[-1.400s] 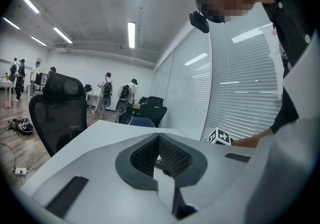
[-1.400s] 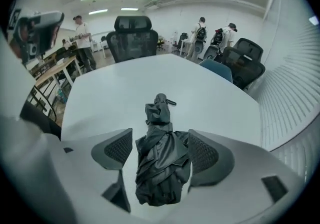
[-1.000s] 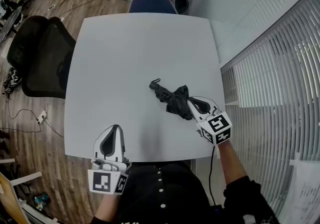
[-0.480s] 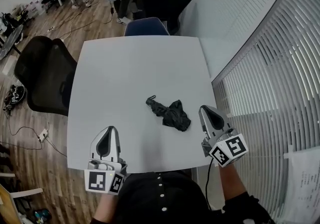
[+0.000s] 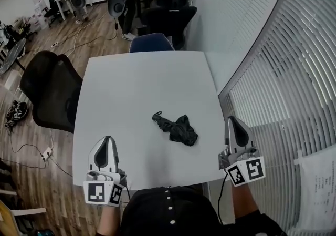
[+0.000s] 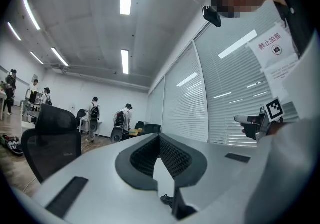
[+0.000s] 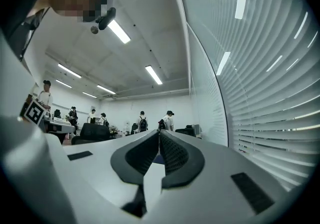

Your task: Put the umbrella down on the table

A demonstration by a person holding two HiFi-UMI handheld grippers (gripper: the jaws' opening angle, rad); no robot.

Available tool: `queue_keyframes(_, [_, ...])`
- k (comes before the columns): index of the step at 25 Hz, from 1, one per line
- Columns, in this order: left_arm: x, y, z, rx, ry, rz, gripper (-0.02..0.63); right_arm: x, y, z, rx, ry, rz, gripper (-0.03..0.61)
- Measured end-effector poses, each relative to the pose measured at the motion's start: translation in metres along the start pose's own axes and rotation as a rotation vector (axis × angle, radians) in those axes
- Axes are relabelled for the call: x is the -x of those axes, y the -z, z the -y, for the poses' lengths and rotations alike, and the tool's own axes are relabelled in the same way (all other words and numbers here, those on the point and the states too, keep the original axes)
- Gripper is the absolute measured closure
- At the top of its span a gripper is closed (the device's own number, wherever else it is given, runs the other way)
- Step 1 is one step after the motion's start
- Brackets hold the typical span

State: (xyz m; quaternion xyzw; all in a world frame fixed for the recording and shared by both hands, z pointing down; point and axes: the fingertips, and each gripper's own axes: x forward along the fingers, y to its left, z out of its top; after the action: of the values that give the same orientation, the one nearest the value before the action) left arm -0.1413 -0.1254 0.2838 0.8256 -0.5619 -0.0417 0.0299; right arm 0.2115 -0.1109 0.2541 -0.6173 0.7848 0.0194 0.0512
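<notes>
Backed off the umbrella (image 5: 177, 130) since a second ago: finds the right gripper (image 5: 233, 120) now past the edge of the table (image 5: 131, 77), at 3 o'clock of the black bundle and apart from it, where earlier touched its 4 o'clock end. Leaves the umbrella lying crumpled on the white top, toward 4 o'clock of the middle, strap loop at its 10 o'clock end, touched by neither gripper. Keeps the left gripper (image 5: 107, 139) at the near edge, about 7 o'clock of the umbrella.

Shows, along the right gripper (image 7: 159, 133), both pads pressed together at the tips, clenched on nothing. Shows the same along the left gripper (image 6: 159, 137): pads met at the tips, nothing grasped, pale tabletop through the slit below, plus a dark scrap too small to tell.

From the head view only: takes in the whole table, a black office chair (image 5: 50, 90) at 9 o'clock, a blue chair (image 5: 151, 42) at 12 o'clock, window blinds (image 5: 283, 88) down the 3 o'clock side. From the left gripper view only: catches the right gripper side-on at 3 o'clock, a paper notice (image 6: 272, 48) at 2 o'clock, people (image 6: 94, 115) far off at 9 o'clock. From the right gripper view: catches the left gripper at 9 o'clock and ceiling lights (image 7: 152, 74) at 12 o'clock, with no sight of the umbrella.
</notes>
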Motion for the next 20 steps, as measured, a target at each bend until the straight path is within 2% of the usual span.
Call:
queue_keyframes(6, [0.003,-0.013,-0.017,-0.044,-0.042,0.024,0.600,0.020,-0.003,0.028,-0.007,0.106,0.016,0.544])
queue_keyframes(9, [0.006,-0.014,-0.024,-0.060,-0.062,0.028,0.600,0.026,-0.001,0.037,0.004,0.131,0.012,0.543])
queue_keyframes(15, [0.006,-0.013,-0.028,-0.080,-0.072,0.031,0.600,0.019,0.010,0.035,0.051,0.131,-0.024,0.543])
queue_keyframes(20, [0.003,-0.012,-0.024,-0.084,-0.062,0.030,0.600,0.007,0.013,0.024,0.065,0.084,-0.034,0.547])
